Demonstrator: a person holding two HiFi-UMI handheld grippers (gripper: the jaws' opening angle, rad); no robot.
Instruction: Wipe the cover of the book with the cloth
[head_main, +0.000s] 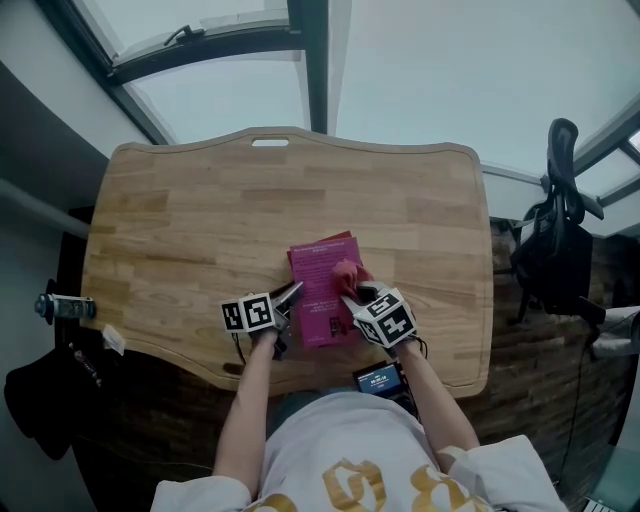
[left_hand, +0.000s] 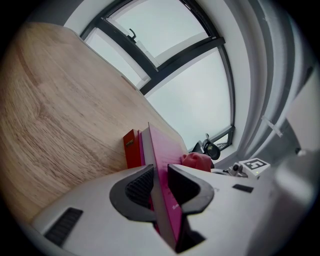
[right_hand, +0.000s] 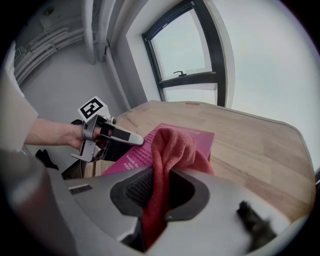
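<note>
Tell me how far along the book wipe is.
Done: the left gripper clamps the left edge of the magenta paperback book, steadying it. In hand: the right gripper pinches the bunched red cloth, which rests on the cover's right side. Left: the rest of the cover; how much is already wiped can't be seen.

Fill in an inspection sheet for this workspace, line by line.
Surface: wooden table, light plank grain, slot in the far edge.
Job's things: magenta book lying near the front edge; red cloth resting on its cover.
Clutter: dark device with lit screen at the front edge.
Grippers: left gripper shut on the book's edge; right gripper shut on the cloth.
Cables: thin dark cable below the chair, likely.
Surroundings: windows; office chair; bottle-like thing off the table's left.
</note>
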